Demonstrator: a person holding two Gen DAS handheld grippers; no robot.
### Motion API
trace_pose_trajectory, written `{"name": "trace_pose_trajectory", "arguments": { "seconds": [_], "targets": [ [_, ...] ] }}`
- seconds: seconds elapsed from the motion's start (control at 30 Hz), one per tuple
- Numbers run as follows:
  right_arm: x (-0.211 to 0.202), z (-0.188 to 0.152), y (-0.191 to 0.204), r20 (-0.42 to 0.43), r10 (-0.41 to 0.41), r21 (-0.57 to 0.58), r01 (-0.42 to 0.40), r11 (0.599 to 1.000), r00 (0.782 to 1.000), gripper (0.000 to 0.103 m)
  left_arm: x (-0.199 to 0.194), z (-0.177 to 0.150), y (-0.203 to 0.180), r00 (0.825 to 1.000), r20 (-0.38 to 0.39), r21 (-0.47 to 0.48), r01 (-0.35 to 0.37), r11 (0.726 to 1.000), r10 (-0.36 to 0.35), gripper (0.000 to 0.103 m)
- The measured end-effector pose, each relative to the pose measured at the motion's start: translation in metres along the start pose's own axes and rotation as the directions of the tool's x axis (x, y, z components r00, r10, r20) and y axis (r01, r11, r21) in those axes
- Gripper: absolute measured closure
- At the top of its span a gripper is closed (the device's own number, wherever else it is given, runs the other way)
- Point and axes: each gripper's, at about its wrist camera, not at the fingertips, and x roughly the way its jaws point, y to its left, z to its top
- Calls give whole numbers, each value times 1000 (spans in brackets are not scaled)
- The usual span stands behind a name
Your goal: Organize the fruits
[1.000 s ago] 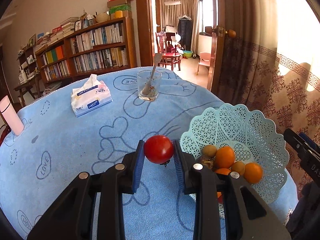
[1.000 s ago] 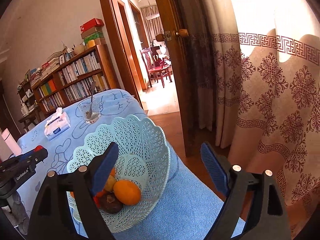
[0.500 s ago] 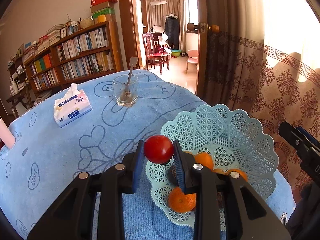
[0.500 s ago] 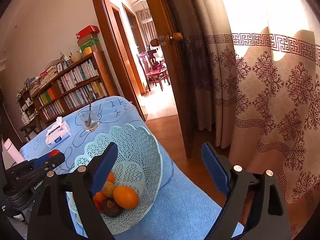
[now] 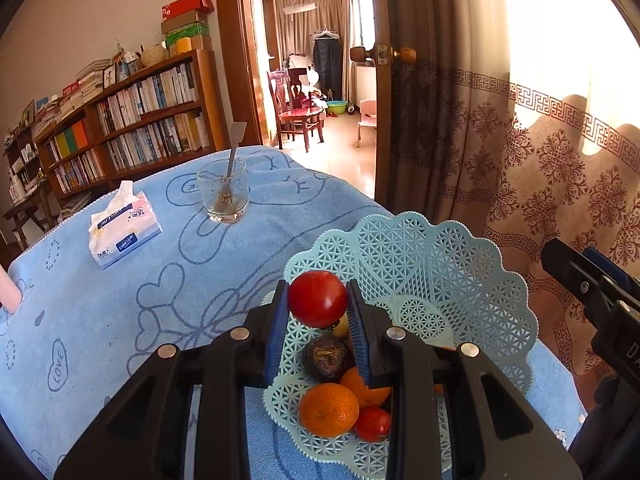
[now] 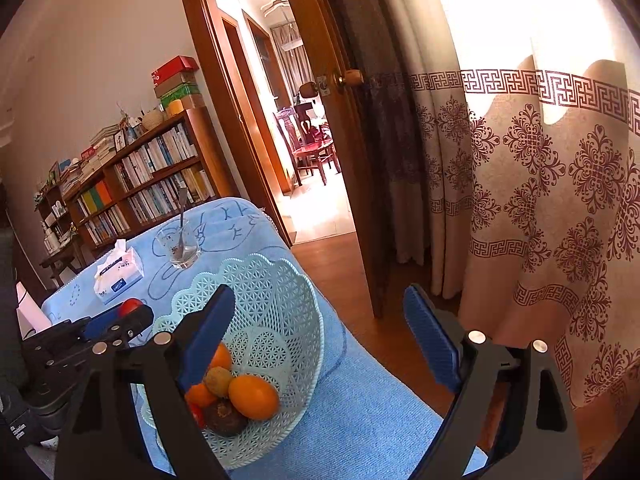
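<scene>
My left gripper [image 5: 318, 308] is shut on a red tomato [image 5: 317, 299], held above the near rim of a pale green lattice basket [image 5: 440, 272]. Inside the basket lie oranges [image 5: 329, 410], a dark brown fruit [image 5: 327, 358] and another red tomato [image 5: 374, 424]. In the right wrist view the same basket [image 6: 276, 300] holds an orange [image 6: 253, 396], a green-brown fruit [image 6: 218, 381] and the dark fruit [image 6: 224, 420]. My right gripper [image 6: 320, 340] stands open and empty over the basket's right side. The left gripper [image 6: 120, 322] shows at the left there, the tomato [image 6: 130, 306] in it.
A blue towel [image 5: 120, 280] covers the table. On it stand a glass with a spoon [image 5: 222, 196] and a tissue pack [image 5: 122, 230]. A pink cylinder [image 5: 8, 294] is at the left edge. Curtains [image 6: 540, 200], an open door and a bookshelf [image 5: 140, 120] surround the table.
The left gripper has carried the tomato to the right, from over the towel to over the basket's rim. The right gripper has stayed open and nearly still.
</scene>
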Motion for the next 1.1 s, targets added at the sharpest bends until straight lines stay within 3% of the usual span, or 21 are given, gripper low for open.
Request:
{"name": "trace_pose_trajectory", "arguments": {
  "seconds": [0.23, 0.27, 0.37, 0.47, 0.6, 1.1],
  "targets": [
    [-3, 2, 1, 5, 1, 0, -1, 1000, 1000, 15, -1, 2, -3, 1000, 10, 2, 4, 1000, -4, 74],
    [-3, 2, 1, 6, 1, 1, -1, 1000, 1000, 15, -1, 2, -3, 1000, 12, 1, 1, 1000, -1, 69],
    [-3, 2, 1, 8, 4, 5, -4, 1000, 1000, 7, -5, 2, -1, 999, 37, -7, -18, 1000, 19, 36],
    [-4, 2, 1, 10, 5, 7, -5, 1000, 1000, 7, -8, 1, 1, 999, 46, 1, -25, 1000, 25, 33],
    [-3, 1, 3, 4, 10, 7, -10, 1000, 1000, 5, -11, 0, 4, 997, 57, 1, -45, 999, 45, 21],
    [3, -5, 14, -51, 9, -40, -11, 999, 999, 3, -19, -10, 18, 992, 53, -2, -117, 993, 117, 9]
  ]
}}
